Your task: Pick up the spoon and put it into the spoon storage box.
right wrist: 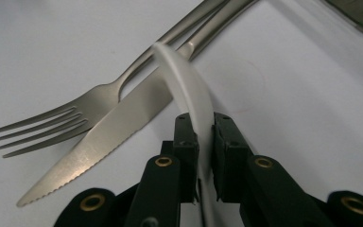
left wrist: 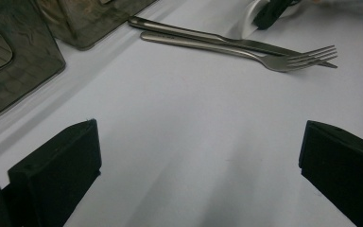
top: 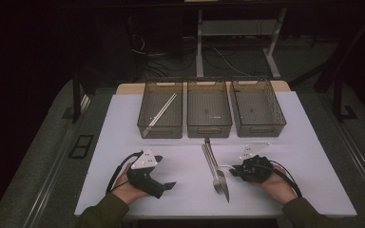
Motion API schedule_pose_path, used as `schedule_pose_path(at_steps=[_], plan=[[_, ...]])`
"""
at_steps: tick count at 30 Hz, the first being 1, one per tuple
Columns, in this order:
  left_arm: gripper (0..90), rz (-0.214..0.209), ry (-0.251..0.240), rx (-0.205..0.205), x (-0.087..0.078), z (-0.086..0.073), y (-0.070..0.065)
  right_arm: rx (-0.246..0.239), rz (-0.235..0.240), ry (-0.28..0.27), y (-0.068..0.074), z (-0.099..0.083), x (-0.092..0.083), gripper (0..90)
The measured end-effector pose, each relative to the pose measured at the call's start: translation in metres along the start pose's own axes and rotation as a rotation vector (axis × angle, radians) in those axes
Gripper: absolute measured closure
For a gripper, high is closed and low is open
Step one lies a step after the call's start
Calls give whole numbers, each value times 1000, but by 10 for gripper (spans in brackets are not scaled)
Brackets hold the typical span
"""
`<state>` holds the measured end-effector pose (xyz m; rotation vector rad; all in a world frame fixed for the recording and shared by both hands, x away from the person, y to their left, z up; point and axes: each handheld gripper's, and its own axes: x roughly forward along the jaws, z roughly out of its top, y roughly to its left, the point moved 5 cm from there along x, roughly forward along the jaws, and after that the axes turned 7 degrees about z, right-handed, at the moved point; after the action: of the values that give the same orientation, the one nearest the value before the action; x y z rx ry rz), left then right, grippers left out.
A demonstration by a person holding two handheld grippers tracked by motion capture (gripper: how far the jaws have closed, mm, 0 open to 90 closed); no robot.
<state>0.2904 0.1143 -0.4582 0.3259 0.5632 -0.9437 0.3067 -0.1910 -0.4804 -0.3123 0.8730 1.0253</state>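
The white spoon (right wrist: 189, 90), seen at the centre of the right gripper view, is clamped on edge by the right gripper (right wrist: 203, 132), its tip resting across the knife (right wrist: 99, 142) and fork (right wrist: 61, 118). It is judged light, thin, stiff and slippery; a hold on the handle seems safest. In the high view, three bins (top: 209, 111) are seen at upper centre. The left gripper (left wrist: 198, 156) is seen spread apart over bare table (left wrist: 194, 118).

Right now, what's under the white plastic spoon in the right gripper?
The white plastic spoon arches over a steel knife and steel fork; the strip of their handles beneath it is hidden.
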Motion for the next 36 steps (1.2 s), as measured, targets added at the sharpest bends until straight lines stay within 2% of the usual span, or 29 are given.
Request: schedule_pose_path(at_steps=[10,12,18,25,36], plan=[[0,-6,-15,-10,0,1,0,27,14,-66,-14,19,-20,811],[0,-7,-14,1,-1,1,0,18,17,-75,-17,27,-24,811],[0,-9,-25,-6,-1,2,0,12,28,-112,-24,49,-32,811],[0,-9,-31,-6,-2,2,1,12,18,-172,-34,78,-43,811],[0,-11,-36,-13,-3,2,1,18,4,-209,-58,131,-38,810]])
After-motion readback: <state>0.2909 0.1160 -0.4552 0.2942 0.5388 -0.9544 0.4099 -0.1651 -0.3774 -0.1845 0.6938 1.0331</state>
